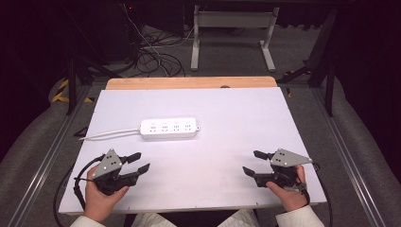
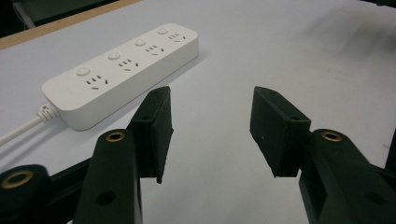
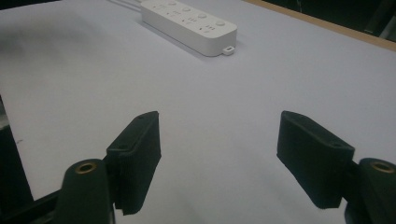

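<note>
A: Jaws: both sets spread wide, nothing between them. Left gripper (image 1: 140, 162) sits at approx. 7 o'clock on the table (image 1: 227, 179), right gripper (image 1: 252, 163) at approx. 5 o'clock. Both are low and near the front edge.

B: Where's the work item?

A: The power strip (image 1: 169, 128) lies flat, left of table ctr, approx. 10 o'clock, long axis across the table. Its cable (image 1: 111, 134) runs off toward 9 o'clock. It's near the left gripper, well apart from the right.

B: Recommended approach?

A: My read: this is a reach, not yet a grasp. Bring the left gripper fwd toward 12 o'clock, jaws across the strip's narrow width, not its length. Keep the jaws spread until they straddle both long sides. Stay off the cable end; gripping there may drag or pivot the strip.

B: What does each view add?

A: Left gripper view: four sockets w/ a round button (image 2: 82, 71) beside each, plus the cable's strain relief. Right gripper view: a small tab (image 3: 228, 49) on the strip's far end. High view: both hands' spacing and the floor cables beyond the table, which the gripper views don't give.
</note>
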Demonstrator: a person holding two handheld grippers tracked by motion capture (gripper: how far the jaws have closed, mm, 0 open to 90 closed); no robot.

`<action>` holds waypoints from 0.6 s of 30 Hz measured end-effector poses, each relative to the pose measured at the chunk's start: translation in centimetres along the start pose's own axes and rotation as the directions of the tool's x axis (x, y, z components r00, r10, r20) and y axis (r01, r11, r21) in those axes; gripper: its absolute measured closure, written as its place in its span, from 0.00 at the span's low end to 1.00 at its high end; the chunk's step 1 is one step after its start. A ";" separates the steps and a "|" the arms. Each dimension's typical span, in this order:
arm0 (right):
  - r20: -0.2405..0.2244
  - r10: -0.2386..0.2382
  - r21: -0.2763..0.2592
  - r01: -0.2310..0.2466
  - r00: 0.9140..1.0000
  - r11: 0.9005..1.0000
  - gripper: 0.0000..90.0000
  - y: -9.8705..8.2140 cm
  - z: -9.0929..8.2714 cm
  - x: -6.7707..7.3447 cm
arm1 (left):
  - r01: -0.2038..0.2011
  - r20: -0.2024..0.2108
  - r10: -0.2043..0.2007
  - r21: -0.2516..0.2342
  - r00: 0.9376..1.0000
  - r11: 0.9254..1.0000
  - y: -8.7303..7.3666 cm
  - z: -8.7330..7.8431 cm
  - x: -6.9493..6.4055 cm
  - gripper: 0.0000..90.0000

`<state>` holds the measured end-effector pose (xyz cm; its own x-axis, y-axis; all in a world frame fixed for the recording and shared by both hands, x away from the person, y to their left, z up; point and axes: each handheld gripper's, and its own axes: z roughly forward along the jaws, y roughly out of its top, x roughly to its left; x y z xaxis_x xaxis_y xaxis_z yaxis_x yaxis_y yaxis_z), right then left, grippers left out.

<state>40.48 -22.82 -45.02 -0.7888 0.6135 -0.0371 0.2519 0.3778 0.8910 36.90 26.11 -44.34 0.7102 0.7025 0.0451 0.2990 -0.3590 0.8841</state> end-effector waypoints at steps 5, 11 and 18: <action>-0.005 -0.017 0.009 0.017 1.000 1.000 0.35 -0.1 0.1 0.1 | 0.006 -0.011 -0.006 0.020 1.000 1.000 0.2 0.1 0.1 0.61; -0.009 -0.024 0.011 0.024 1.000 1.000 0.35 -0.1 0.2 0.2 | 0.026 0.019 -0.026 0.031 0.999 0.999 0.4 0.2 0.5 0.63; -0.009 -0.029 0.013 0.029 1.000 0.999 0.35 -0.1 0.3 0.2 | 0.019 0.002 -0.019 0.026 1.000 0.999 0.8 0.0 0.7 0.62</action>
<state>40.42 -22.52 -45.25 -0.8010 0.5958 -0.0588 0.2360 0.4045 0.8835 37.60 26.29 -43.56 0.7056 0.7080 0.0271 0.3292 -0.3615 0.8723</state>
